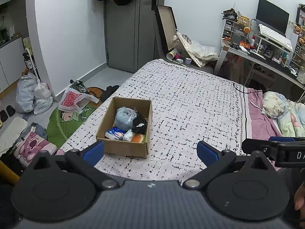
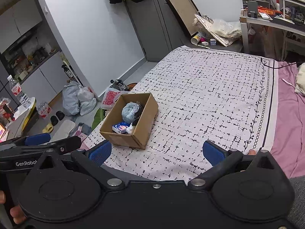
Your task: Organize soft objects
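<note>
Both wide open and empty over the bed [image 1: 190,99], left gripper [image 1: 150,152] nearer than right gripper [image 2: 157,152] to the box [image 1: 124,147], ahead and leftward, long axis running away

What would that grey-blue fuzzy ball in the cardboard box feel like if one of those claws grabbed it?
The grey-blue ball looks fluffy, so it would probably squash and weigh little. Clear crinkly plastic seems to wrap part of it, so the pads might slip. Being round, it could roll, though the cardboard box and packed neighbours should hold it.
</note>
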A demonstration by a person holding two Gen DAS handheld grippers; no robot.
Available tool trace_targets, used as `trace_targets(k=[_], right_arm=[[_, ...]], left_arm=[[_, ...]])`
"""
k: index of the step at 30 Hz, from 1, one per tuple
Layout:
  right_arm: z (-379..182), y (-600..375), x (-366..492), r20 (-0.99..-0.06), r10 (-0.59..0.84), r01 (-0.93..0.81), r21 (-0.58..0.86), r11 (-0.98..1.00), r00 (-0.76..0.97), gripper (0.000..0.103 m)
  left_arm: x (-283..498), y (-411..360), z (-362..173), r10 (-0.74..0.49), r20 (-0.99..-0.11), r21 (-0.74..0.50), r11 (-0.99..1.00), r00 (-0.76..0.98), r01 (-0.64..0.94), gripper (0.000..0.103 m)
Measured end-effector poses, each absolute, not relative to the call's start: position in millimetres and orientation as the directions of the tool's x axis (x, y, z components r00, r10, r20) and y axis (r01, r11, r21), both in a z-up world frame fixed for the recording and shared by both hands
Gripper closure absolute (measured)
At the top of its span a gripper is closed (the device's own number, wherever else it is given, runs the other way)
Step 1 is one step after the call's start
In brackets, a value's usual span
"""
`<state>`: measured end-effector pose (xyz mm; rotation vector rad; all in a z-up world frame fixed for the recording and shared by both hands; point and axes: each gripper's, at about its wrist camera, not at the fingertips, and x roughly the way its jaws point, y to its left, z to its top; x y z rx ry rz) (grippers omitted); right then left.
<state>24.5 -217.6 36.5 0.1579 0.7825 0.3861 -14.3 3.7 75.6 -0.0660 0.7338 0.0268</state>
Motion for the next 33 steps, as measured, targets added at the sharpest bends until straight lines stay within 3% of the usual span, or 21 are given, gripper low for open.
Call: trace_targets(k=[33], right_arm=[[32.0, -217.6, 22.9, -0.664, 0.387, -0.281, 0.266, 0.922, 0.64, 0.0]], left_arm=[[-13.8, 2.0, 68.9, 0.014, -0.668, -0.046, 0.997, 0.744, -0.06, 0.001]])
